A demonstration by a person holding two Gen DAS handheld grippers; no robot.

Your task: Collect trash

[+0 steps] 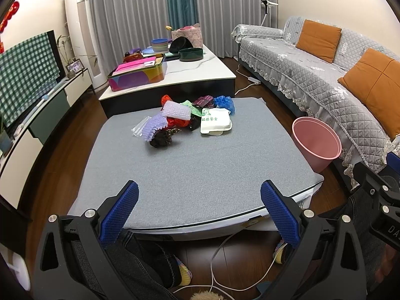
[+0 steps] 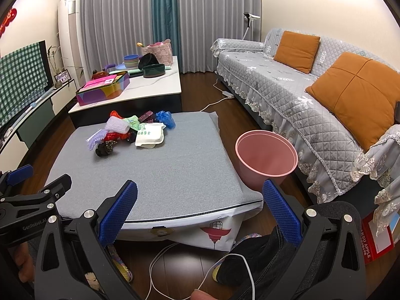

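Note:
A heap of trash [image 1: 185, 117] [image 2: 130, 132] lies at the far side of a grey padded surface [image 1: 195, 165] [image 2: 160, 172]: a white foam food box [image 1: 215, 121] [image 2: 150, 135], lilac foam netting [image 1: 152, 126] [image 2: 96, 138], a blue crumpled bag [image 1: 225, 103] [image 2: 165, 118], red and dark wrappers. A pink bin [image 1: 317, 143] [image 2: 266, 156] stands on the floor to the right of the surface. My left gripper [image 1: 200, 200] and right gripper [image 2: 200, 200] both hang open over the near edge, far from the heap, holding nothing.
A grey quilted sofa [image 1: 325, 75] [image 2: 300, 80] with orange cushions runs along the right. Behind the pad is a white low table [image 1: 200, 72] [image 2: 150, 87] with bowls and a colourful tin. A TV cabinet [image 1: 37, 125] lines the left. White cables [image 2: 175, 262] and the person's legs lie below.

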